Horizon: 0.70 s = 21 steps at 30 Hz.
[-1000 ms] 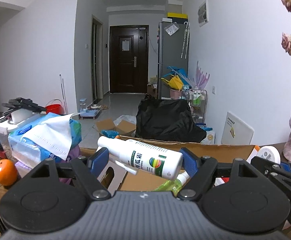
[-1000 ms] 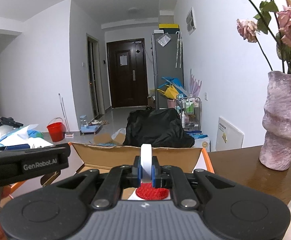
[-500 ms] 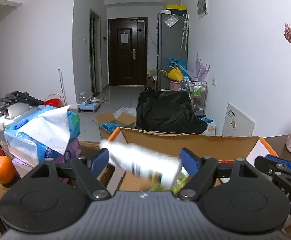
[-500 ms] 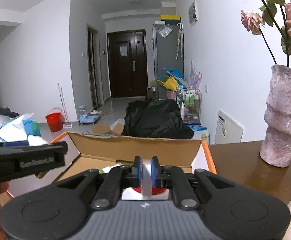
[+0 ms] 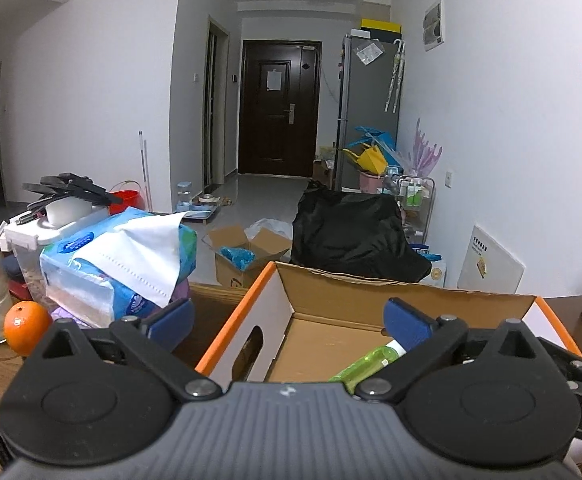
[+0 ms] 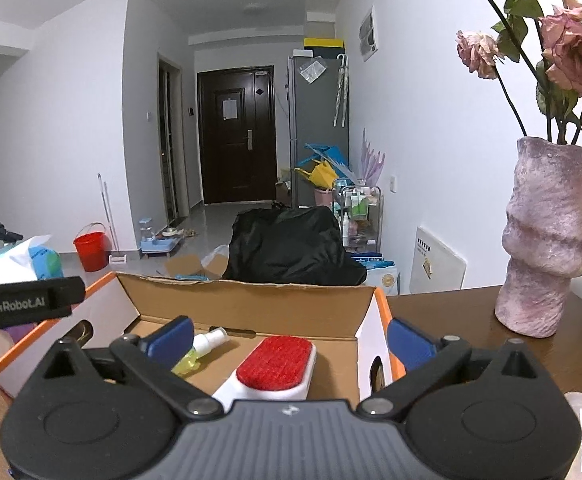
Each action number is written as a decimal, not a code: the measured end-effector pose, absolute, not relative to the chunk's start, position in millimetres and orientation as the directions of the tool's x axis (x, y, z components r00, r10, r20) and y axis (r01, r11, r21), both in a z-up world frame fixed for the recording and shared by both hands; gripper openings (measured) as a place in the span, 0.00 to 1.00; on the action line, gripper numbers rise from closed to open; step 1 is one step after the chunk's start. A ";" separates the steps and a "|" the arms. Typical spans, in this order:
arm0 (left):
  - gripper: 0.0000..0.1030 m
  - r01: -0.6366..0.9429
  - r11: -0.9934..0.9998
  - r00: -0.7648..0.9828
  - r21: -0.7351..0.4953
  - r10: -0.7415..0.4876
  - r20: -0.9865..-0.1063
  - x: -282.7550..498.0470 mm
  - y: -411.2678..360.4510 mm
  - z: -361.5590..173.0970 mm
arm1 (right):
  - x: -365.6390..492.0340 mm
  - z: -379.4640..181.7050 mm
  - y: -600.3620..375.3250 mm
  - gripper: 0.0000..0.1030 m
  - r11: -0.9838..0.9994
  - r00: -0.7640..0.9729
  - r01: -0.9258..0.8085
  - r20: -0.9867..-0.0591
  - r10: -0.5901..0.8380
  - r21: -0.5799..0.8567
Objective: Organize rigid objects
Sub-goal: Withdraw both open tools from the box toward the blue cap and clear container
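Both your tools hang empty over the orange-edged cardboard box [image 6: 247, 308]: the left gripper [image 5: 287, 324] has its blue pads spread wide, and the right gripper [image 6: 287, 340] is likewise released, with nothing between its fingers. Inside the box you have one translucent green spray bottle with a white nozzle [image 6: 201, 348] lying on its side, and one white plastic lint brush with a red fabric face [image 6: 275, 364] beside it, apart from the bottle as far as I can tell. Both look light and stiff. The bottle's smooth round body may slip or roll, so I'd clamp it mid-body across its width. Take the brush by its flat white sides, not the soft red pad. On the wooden table [image 6: 451, 320] outside, count one orange [image 5: 27, 326], one pink textured vase of dried roses [image 6: 547, 236] — probably heavy and breakable
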<state>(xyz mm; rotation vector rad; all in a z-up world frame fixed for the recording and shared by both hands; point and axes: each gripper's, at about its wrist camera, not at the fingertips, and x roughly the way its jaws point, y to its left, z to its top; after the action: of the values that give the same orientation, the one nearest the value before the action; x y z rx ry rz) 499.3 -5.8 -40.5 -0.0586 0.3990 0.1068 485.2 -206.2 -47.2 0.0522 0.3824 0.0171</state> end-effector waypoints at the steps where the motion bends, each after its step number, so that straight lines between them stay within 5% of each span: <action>1: 1.00 -0.113 0.993 0.916 -0.036 0.090 -0.391 498.8 -5.5 -40.2 | 485.2 -47.5 -206.0 1.00 0.999 0.927 -0.006 -0.374 0.025 0.051; 21: 1.00 -0.056 0.998 0.929 -0.009 0.048 -0.368 448.2 0.2 -29.1 | 428.5 -31.3 -214.4 1.00 1.000 0.947 -0.025 -0.319 0.029 0.017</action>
<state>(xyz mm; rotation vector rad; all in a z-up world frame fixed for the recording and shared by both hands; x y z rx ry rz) 448.1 0.2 -29.1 -0.0196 0.3765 0.0532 428.5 -214.4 -31.3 0.0129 0.3254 0.0272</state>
